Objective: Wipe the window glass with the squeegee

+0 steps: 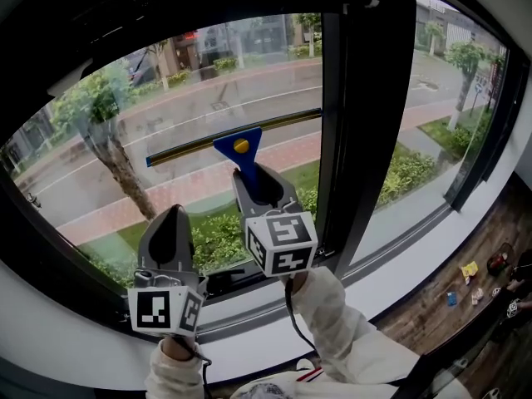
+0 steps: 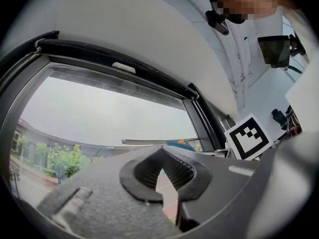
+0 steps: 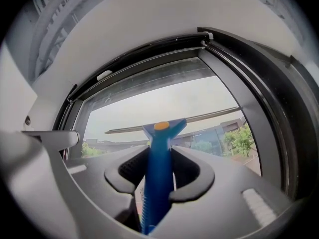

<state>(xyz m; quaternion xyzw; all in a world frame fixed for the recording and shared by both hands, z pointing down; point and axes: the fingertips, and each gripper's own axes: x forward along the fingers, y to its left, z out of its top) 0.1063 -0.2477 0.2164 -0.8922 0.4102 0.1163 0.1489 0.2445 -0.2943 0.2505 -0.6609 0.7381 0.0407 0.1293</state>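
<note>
Two hand-held grippers are raised in front of the large window glass [image 1: 208,81], both to the left of the wide black vertical window post [image 1: 366,98], which serves as the reference here. The right gripper [image 1: 253,179] is the one nearer the post. Its jaws are clamped from both sides on the ribbed blue plastic handle of the squeegee [image 1: 238,148], and the handle runs straight up between them, as the right gripper view confirms for that gripper [image 3: 159,171] and the squeegee [image 3: 160,133]. The squeegee head carries a yellow round spot and a long, thin dark blade with a yellowish edge. The blade lies across the pane left of the post, tilted, with the end nearest the post higher and reaching almost to the post. Actual contact between blade and glass cannot be confirmed. The left gripper [image 1: 174,216] sits farther from the post and lower than the right one. In its own view the left gripper [image 2: 159,176] has its jaws drawn together at the tips, leaving only a narrow slit behind them, with nothing held. White sleeves [image 1: 349,327] are visible below both grippers.
</note>
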